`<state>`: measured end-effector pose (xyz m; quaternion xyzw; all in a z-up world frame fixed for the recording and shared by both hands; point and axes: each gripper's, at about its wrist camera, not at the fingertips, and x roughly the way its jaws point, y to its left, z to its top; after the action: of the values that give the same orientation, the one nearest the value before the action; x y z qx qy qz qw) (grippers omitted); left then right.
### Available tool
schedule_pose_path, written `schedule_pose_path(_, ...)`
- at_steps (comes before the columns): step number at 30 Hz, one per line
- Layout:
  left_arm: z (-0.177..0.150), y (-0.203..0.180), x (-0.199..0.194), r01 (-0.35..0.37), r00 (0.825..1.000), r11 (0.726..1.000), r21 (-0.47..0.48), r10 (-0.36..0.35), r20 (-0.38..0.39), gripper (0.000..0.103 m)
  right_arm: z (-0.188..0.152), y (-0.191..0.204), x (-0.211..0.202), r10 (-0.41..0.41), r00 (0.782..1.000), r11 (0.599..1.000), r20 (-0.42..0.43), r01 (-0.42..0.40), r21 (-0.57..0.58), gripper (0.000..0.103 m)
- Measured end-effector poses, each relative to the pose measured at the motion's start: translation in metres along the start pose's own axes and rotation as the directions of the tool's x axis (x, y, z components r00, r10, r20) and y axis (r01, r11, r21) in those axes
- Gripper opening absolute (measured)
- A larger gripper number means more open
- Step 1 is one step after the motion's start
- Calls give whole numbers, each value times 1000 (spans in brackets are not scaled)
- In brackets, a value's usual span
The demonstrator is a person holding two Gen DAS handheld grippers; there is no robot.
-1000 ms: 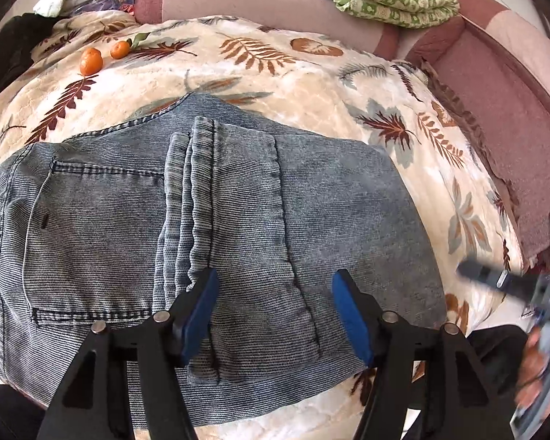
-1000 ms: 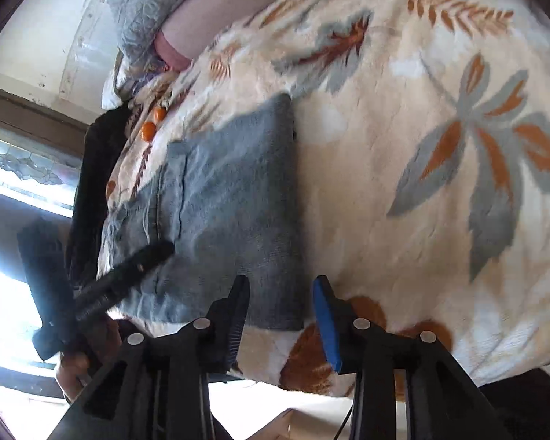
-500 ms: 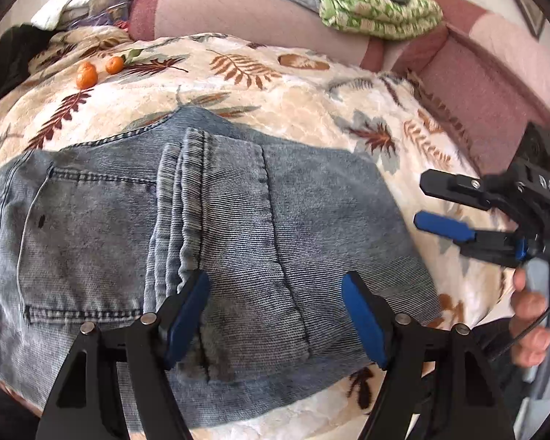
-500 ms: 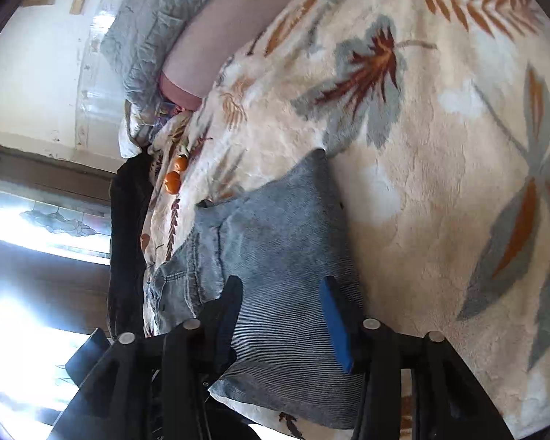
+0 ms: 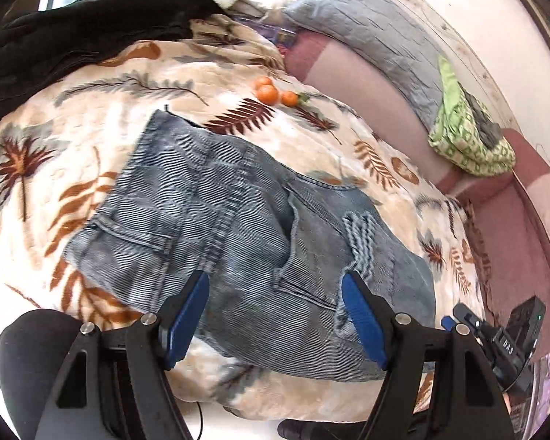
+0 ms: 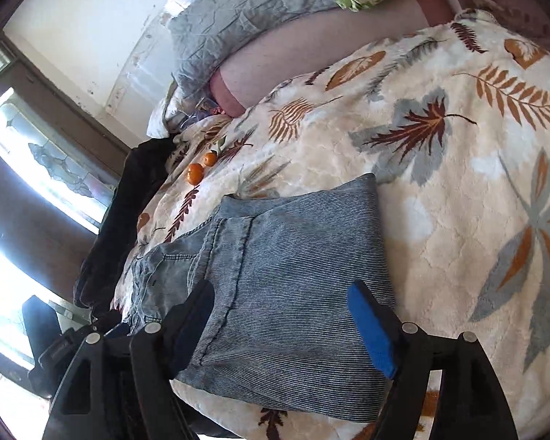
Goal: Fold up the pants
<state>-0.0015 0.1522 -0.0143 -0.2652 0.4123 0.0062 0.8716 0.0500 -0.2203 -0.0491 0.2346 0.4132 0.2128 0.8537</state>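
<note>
Both hand-held grippers, left and right, hover wide open, holding nothing, above the folded pants on the bed. Folding looks nearly done; next likely calls for gripping one end for a final fold.

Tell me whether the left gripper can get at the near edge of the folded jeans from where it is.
Probably yes. The left gripper is open, its fingers spread above the jeans near their front edge on the blanket, and nothing lies between them.

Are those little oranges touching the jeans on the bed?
Apart. The left wrist view shows bare leaf-print blanket between the oranges and the jeans.
</note>
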Motion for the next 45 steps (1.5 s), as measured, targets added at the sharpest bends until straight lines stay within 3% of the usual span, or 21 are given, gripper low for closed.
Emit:
schedule_pose_path(6,7,24,-9,-101,993,995,-12,101,61,76,-11,-9,6,-40,999,999,-20,40,0,78)
schedule_pose_path(10,10,27,-12,-227,967,972,64,217,136,76,-9,-10,-5,-61,998,998,34,61,-1,78)
schedule_pose_path(15,9,34,-15,-312,938,945,101,290,189,76,-4,-8,-5,-73,995,997,68,71,33,80)
schedule_pose_path(20,7,58,-12,-308,941,949,75,292,170,76,-8,10,9,-127,990,991,60,129,-25,80)
schedule_pose_path(23,9,73,-12,-244,959,969,33,236,157,76,-16,20,16,-158,987,985,44,160,-64,80)
schedule_pose_path(27,11,84,-9,-204,969,979,6,201,143,76,-26,29,20,-196,981,977,17,196,-77,80)
schedule_pose_path(32,13,91,-6,-164,978,986,-12,165,130,76,-17,50,9,-158,987,987,39,159,-19,80)
schedule_pose_path(35,12,95,-6,-155,980,988,-18,156,126,76,-4,76,13,-84,996,996,26,84,-23,80)
schedule_pose_path(40,13,106,-6,-119,986,991,-62,126,114,76,6,133,53,15,994,995,-110,-25,-99,80)
schedule_pose_path(42,14,109,-6,-118,985,990,-72,125,115,76,5,149,80,55,978,993,-200,-74,-90,80)
schedule_pose_path(45,13,113,-7,-120,985,990,-75,129,118,76,3,169,118,35,948,993,-316,-69,-97,80)
